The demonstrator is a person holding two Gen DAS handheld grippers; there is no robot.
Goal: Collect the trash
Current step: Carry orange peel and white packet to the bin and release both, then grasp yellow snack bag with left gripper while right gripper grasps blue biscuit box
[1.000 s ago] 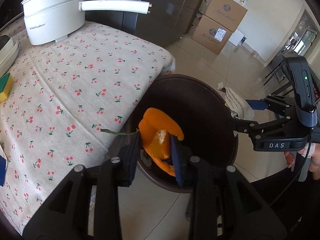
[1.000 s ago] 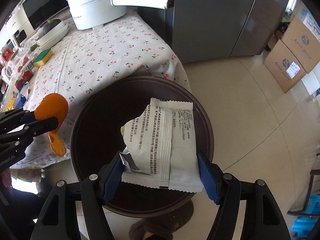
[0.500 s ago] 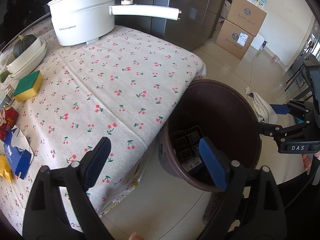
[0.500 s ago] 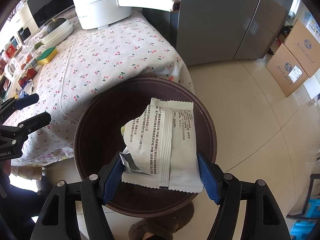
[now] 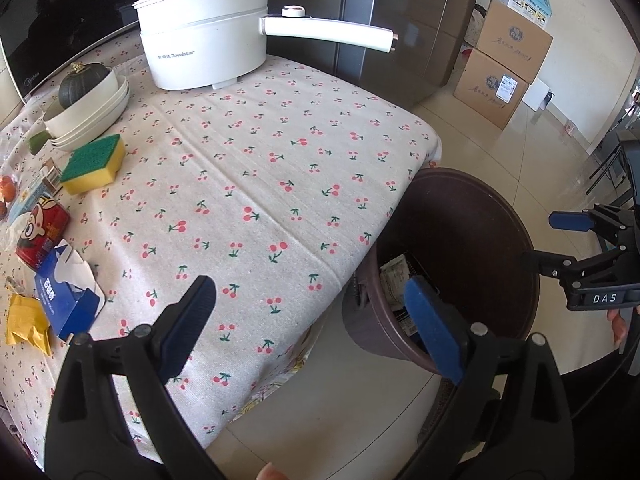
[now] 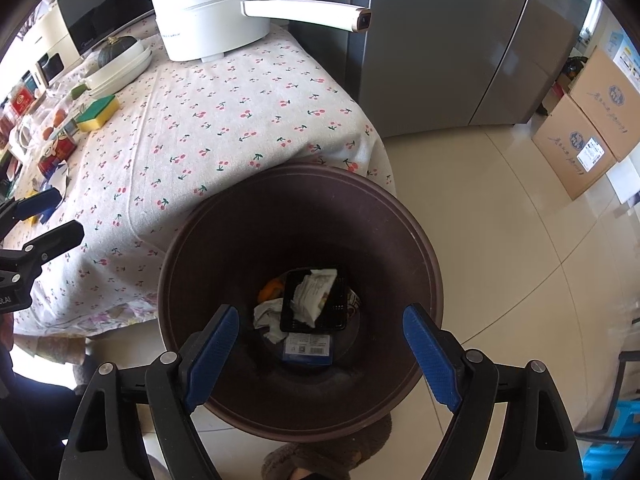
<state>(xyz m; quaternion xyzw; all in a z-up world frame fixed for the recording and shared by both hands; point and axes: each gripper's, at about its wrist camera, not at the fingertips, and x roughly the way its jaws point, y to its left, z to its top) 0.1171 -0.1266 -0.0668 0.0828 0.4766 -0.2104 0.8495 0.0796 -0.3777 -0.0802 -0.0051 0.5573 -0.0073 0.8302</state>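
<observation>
Both claws, left claw [image 5: 308, 320] and right claw [image 6: 320, 344], gape empty; next, send one toward the yellow wrapper [image 5: 26, 322] at the tabletop's [image 5: 260, 184] near-left edge.

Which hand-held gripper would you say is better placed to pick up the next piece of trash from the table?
Left. The left hand-held gripper is open over the table edge, nearer the yellow wrapper; the right hand-held gripper hangs open above the bin.
</observation>
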